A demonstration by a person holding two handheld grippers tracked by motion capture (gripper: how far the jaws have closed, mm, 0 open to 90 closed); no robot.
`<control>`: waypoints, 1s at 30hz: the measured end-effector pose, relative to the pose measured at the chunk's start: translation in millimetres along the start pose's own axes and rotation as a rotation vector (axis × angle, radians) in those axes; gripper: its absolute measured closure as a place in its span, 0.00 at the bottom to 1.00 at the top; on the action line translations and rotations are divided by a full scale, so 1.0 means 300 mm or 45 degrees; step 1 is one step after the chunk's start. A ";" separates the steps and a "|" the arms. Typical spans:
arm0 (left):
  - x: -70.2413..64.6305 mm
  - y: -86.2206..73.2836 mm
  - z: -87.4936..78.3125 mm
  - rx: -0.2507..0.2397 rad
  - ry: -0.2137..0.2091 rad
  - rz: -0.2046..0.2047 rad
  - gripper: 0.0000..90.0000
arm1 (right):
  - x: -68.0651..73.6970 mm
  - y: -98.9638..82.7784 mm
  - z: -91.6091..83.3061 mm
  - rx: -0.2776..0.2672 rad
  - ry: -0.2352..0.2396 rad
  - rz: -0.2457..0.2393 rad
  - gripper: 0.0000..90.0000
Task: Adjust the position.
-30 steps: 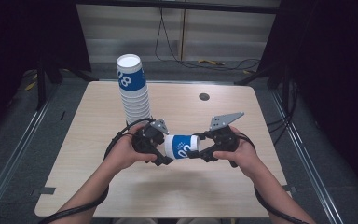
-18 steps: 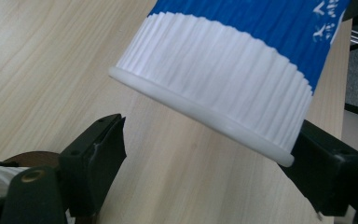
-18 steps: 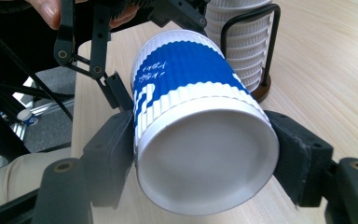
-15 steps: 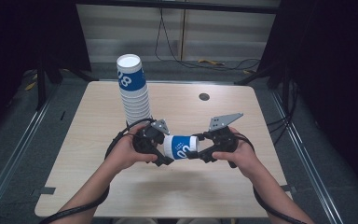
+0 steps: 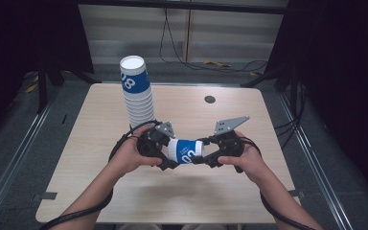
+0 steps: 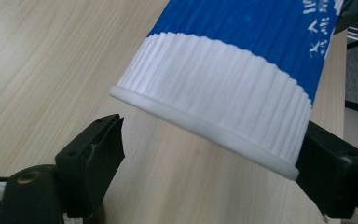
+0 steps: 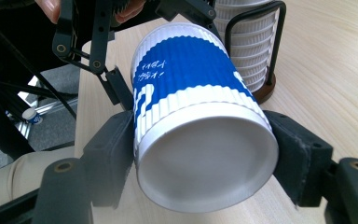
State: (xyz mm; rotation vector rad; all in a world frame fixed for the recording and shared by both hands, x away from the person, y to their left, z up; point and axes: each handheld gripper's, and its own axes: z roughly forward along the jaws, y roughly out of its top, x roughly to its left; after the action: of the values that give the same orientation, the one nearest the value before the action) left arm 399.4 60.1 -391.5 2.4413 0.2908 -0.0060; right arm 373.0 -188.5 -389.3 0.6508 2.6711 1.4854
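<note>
A paper cup held sideways above the desk (image 5: pixel 100 191), between two hand-held grippers.

The left gripper (image 6: pixel 205 158), jaws just opening, sits loose around the cup's (image 5: pixel 186 150) rim (one jaw clear); the right gripper (image 7: pixel 205 158) clamps its base; a cup stack (image 5: pixel 136 91) stands behind.

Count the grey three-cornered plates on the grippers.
2: one grey plate atop the left gripper, one grey plate atop the right gripper. None seems hidden.

Stack's top cup (image 5: pixel 134 79): print reads roughly "08".
</note>
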 end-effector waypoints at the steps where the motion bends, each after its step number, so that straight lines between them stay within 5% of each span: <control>1: 0.000 0.000 0.000 -0.002 -0.001 -0.005 0.17 | 0.000 0.001 0.000 0.001 0.000 -0.003 0.31; 30: -0.006 0.010 0.001 -0.015 -0.010 0.074 0.17 | -0.005 0.004 0.010 0.006 0.035 0.002 0.31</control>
State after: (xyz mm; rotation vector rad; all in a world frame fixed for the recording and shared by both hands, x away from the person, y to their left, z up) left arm 398.3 57.2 -389.7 2.4365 0.2157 0.0116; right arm 375.5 -186.2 -390.3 0.6375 2.6958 1.4994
